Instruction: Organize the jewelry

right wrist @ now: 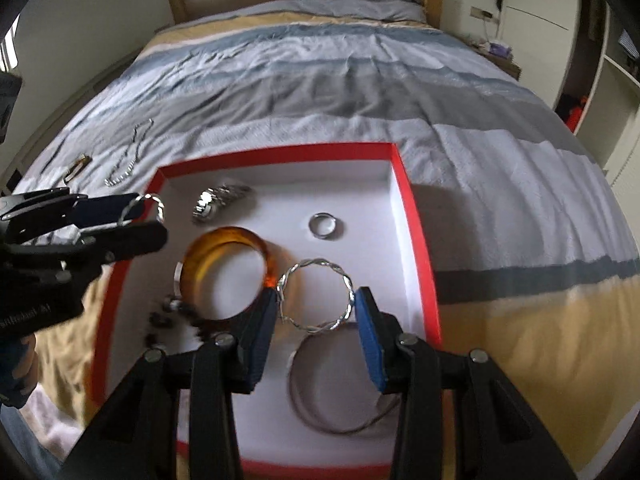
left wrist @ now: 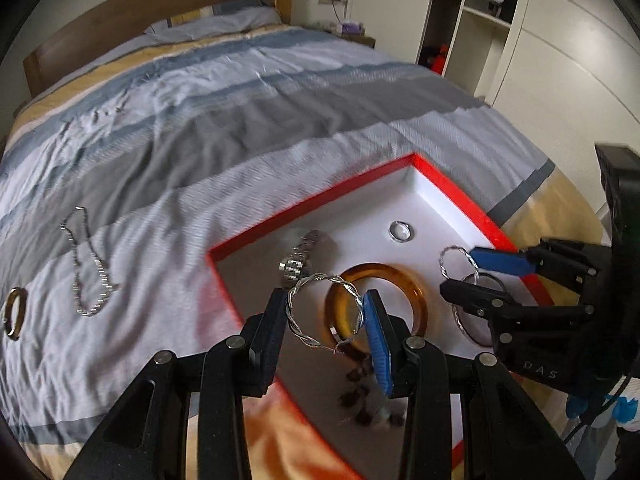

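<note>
Both grippers hover over the red tray (right wrist: 416,240) on the bed, each clamped across a twisted silver hoop: the left gripper (left wrist: 326,312) pinches one hoop (left wrist: 324,312), the right gripper (right wrist: 316,304) the other hoop (right wrist: 316,296). Thin wire like this looks feather-light, springy and easily bent, so holding it gently by opposite rims seems wisest.

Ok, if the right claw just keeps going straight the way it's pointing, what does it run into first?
Probably the white floor of the red box, close to the amber bangle and the thin silver bangle. The right claw is shut on a twisted silver hoop, which would likely touch down first; depth is unclear.
</note>
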The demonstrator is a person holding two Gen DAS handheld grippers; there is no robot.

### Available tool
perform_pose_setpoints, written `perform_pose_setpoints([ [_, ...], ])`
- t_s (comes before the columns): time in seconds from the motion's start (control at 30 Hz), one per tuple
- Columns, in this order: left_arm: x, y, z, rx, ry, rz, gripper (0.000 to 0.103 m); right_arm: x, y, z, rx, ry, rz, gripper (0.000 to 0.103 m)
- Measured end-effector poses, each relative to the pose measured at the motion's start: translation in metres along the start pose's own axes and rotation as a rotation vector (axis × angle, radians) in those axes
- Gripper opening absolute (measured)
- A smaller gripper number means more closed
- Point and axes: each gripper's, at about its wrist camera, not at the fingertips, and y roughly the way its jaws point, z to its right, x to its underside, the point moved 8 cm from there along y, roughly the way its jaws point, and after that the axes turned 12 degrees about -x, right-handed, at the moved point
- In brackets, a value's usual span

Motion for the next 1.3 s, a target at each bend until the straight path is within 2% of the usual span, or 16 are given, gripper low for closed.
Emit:
perform_pose_setpoints([
  [0.33, 0.006, 0.033, 0.008, -0.037, -0.003, -0.048, 0.038, 0.001, 0.027, 0.000, -0.005, -0.139, -0.084, 0.038],
  [0.83, 0.001, 0.037, 0.001, 0.002, -0.077, -0.056, 0.040, 0.004, 0.022, -0.001, 0.012, -0.168, -0.099, 0.039],
  [0.9, -0.001, 0.034, -0.001, 0.001, -0.086, -0.054, 0.045, 0.005, 0.019, 0.000, 0.014, -0.158, -0.098, 0.039],
  [0.93, -0.001, 0.033, -0.002, -0.005, -0.089, -0.053, 0.052, 0.006, 0.017, 0.000, 0.014, -0.153, -0.093, 0.039],
  [1.13, -0.001, 0.014, -0.006, -0.016, -0.090, -0.040, 0.052, 0.006, -0.003, -0.010, 0.013, -0.142, -0.069, 0.039],
  [1.3, 0.001, -0.031, -0.013, -0.079, -0.079, 0.008, 0.057, 0.002, -0.034, -0.030, 0.005, -0.120, -0.019, 0.039],
])
